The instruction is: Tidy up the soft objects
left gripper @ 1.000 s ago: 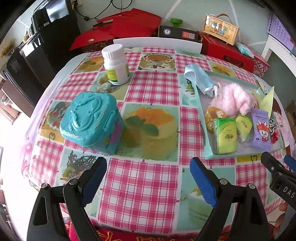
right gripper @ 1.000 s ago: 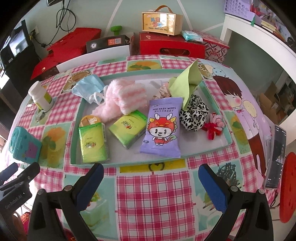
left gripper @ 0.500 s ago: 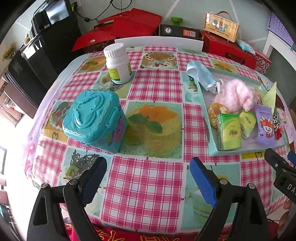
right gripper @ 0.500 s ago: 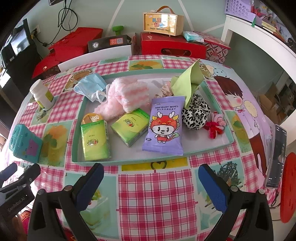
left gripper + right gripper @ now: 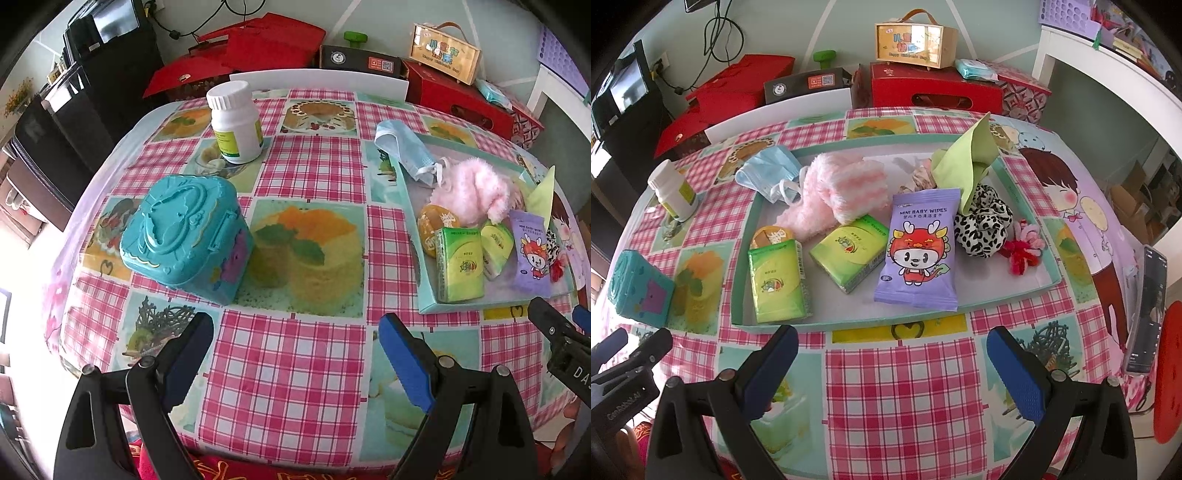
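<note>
A teal-rimmed tray (image 5: 820, 325) holds the soft things: a pink fluffy cloth (image 5: 846, 190), two green tissue packs (image 5: 777, 280), a purple baby-wipes pack (image 5: 918, 251), a green cloth (image 5: 967, 158), a leopard scrunchie (image 5: 982, 225) and pink-red hair ties (image 5: 1023, 249). A blue face mask (image 5: 768, 171) drapes over the tray's far left corner. My right gripper (image 5: 892, 338) hovers open and empty just in front of the tray. My left gripper (image 5: 295, 328) is open and empty over the checked cloth, near a teal plastic box (image 5: 184, 236).
A white bottle (image 5: 236, 122) stands behind the teal box. A phone (image 5: 1147, 310) lies at the table's right edge. Red boxes (image 5: 934, 90) and a small wooden case (image 5: 916, 46) line the far side beyond the table. A white desk (image 5: 1108, 81) stands at the right.
</note>
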`<move>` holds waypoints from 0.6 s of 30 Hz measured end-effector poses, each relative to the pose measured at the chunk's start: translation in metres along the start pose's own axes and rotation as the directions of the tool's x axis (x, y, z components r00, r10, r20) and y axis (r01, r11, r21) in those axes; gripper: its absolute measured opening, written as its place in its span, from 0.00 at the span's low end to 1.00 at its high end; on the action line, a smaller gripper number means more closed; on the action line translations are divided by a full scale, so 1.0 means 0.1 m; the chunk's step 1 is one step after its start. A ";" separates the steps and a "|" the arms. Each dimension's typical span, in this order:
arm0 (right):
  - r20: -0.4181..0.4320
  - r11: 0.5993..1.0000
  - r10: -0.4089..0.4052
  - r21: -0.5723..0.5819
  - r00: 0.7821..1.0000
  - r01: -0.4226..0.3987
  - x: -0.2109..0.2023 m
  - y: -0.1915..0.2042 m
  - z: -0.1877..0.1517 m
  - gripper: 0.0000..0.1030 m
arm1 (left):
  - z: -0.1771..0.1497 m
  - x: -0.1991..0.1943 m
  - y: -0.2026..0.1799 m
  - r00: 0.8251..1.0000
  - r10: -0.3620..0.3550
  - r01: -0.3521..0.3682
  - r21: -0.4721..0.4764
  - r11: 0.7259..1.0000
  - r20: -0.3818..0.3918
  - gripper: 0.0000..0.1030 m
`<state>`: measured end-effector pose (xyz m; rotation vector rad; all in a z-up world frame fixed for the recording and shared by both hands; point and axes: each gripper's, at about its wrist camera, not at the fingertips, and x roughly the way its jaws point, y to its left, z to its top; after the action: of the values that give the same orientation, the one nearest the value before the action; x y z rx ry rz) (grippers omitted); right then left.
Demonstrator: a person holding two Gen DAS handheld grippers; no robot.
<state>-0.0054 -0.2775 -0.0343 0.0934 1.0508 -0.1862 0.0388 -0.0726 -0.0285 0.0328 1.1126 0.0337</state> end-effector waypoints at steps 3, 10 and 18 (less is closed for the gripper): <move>0.001 1.000 -0.002 -0.001 1.000 0.002 0.01 0.00 0.00 1.00 | 0.01 0.01 0.00 1.000 -0.010 0.010 -0.004 1.000 -0.002 0.89; 0.002 1.000 -0.003 -0.008 1.000 0.003 0.03 0.01 0.01 1.00 | 0.03 0.07 -0.01 0.999 -0.028 0.028 -0.002 1.000 -0.022 0.89; -0.003 1.000 -0.001 -0.008 1.000 0.001 0.06 0.00 0.01 1.00 | 0.04 0.08 0.00 0.999 -0.046 0.045 -0.012 0.999 -0.025 0.89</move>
<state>-0.0015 -0.2782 -0.0388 0.0863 1.0542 -0.1829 0.0458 -0.0722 -0.0338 -0.0028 1.1379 -0.0005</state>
